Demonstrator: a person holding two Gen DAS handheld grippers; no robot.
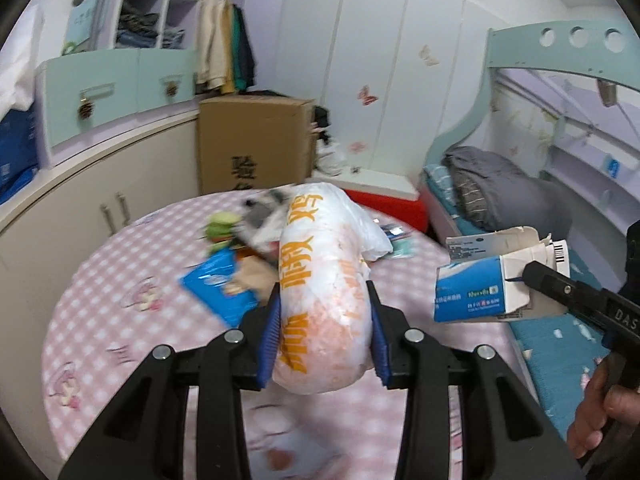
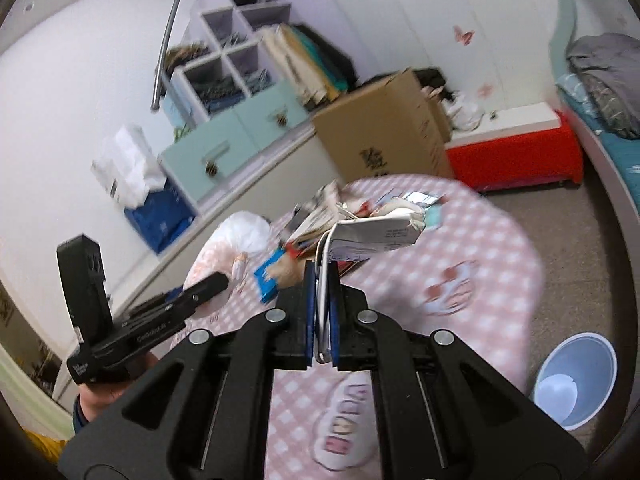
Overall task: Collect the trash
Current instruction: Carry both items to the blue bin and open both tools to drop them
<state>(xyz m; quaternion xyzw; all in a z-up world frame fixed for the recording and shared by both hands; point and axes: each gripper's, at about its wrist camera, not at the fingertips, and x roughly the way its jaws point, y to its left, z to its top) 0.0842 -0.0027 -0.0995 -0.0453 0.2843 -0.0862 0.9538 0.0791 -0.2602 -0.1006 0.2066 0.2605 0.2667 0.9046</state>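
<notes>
Above the pink checked counter (image 1: 120, 280), the left tool (image 1: 324, 328) pinches a bulging white plastic bag (image 1: 320, 300), which may slip free; the right tool (image 2: 322, 312), nearly closed on a torn carton (image 2: 372, 236), risks tearing it short of the bin (image 2: 576, 380)

On the worktop (image 2: 500, 240), wrappers (image 1: 220, 288) lie far left; a cardboard box (image 1: 256, 140) stands behind it, a bin (image 2: 576, 380) near right on the floor.
</notes>
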